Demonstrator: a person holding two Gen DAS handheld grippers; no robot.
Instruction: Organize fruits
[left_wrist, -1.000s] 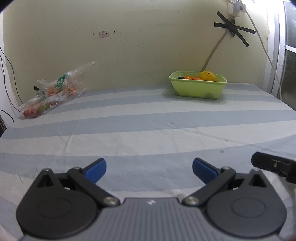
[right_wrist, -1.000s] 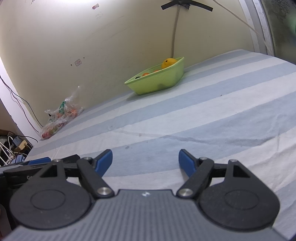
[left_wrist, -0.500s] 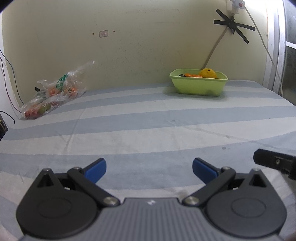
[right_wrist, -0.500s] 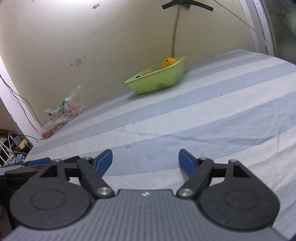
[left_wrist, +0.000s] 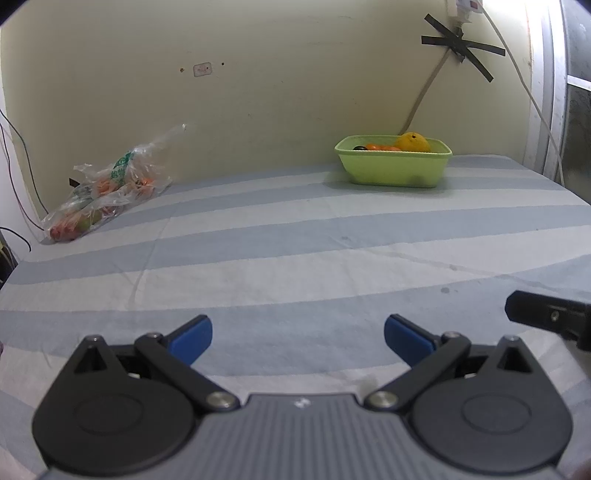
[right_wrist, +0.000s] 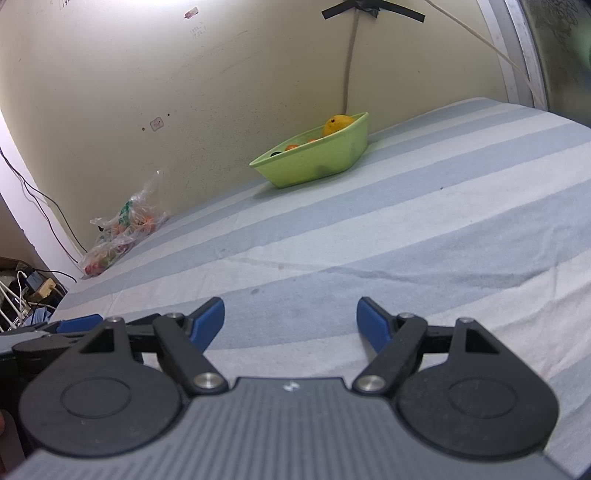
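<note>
A green tub (left_wrist: 395, 168) stands at the back of the striped bed near the wall, holding a yellow-orange fruit (left_wrist: 413, 142) and smaller orange fruits (left_wrist: 380, 147). It also shows in the right wrist view (right_wrist: 314, 158). A clear plastic bag of fruits (left_wrist: 107, 192) lies at the back left by the wall, also in the right wrist view (right_wrist: 118, 232). My left gripper (left_wrist: 297, 338) is open and empty, low over the near part of the bed. My right gripper (right_wrist: 290, 321) is open and empty, beside it to the right; part of it shows in the left wrist view (left_wrist: 546, 317).
The striped blue and white sheet (left_wrist: 295, 251) covers the bed. Cables run down the wall at the left (left_wrist: 18, 155) and right (left_wrist: 524, 85). Black tape (left_wrist: 461, 48) holds a cable on the wall. Clutter and cords (right_wrist: 26, 291) lie beyond the bed's left edge.
The left wrist view has dropped slightly and the tub now sits a bit lower against the wall. The right gripper has hardly moved. Both stay open.
</note>
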